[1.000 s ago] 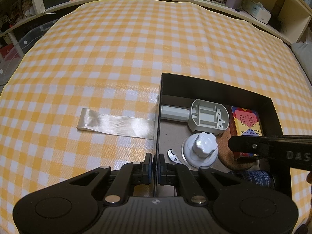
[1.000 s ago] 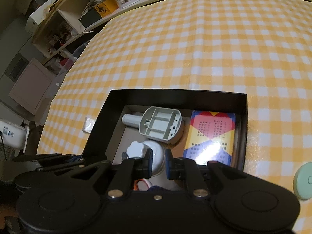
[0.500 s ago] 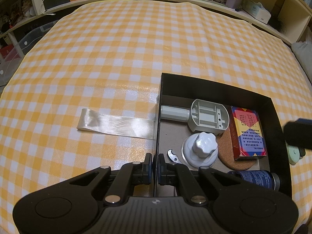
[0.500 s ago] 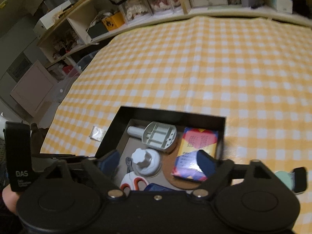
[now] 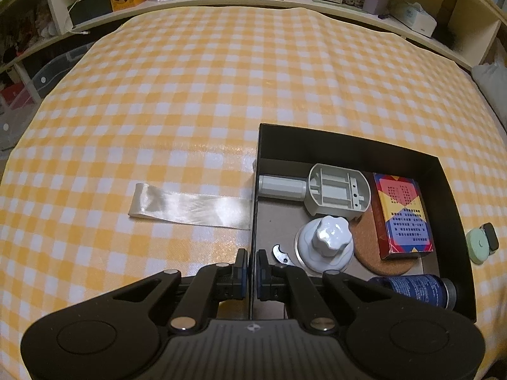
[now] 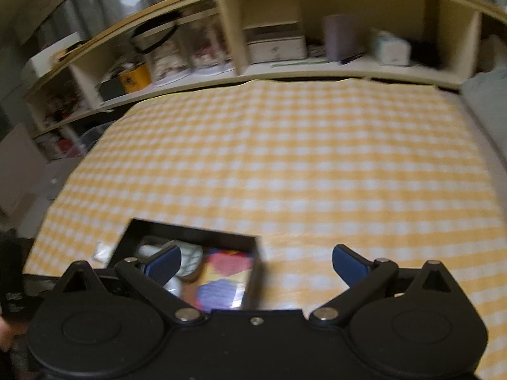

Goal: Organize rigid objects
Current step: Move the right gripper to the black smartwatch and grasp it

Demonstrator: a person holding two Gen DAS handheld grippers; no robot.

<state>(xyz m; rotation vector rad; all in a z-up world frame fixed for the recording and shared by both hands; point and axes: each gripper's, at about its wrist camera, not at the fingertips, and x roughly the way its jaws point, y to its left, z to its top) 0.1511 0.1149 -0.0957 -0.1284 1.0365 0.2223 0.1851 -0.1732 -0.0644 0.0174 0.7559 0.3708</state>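
Lower centre of left wrist view: left gripper [image 5: 252, 267], clamped narrow on the near left wall of black box [image 5: 348, 142]. Lower right: inside the box, white knob [image 5: 332, 236], grey plastic part [image 5: 337, 190], card pack [image 5: 401, 217], cork coaster [image 5: 370, 250], blue can [image 5: 415, 286]. Centre left: ribbon [image 5: 190, 207] flat on checked cloth [image 5: 190, 95]. Lower centre of right wrist view, blurred: right gripper [image 6: 256, 262], spread wide, holding nothing.

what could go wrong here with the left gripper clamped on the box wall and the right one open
1. The left gripper pinches only the thin wall of the black box; a pull could tilt it and slide the colourful card box and white knob.
2. The right gripper is open and its view is blurred, so it may miss the mint green disc outside the box.
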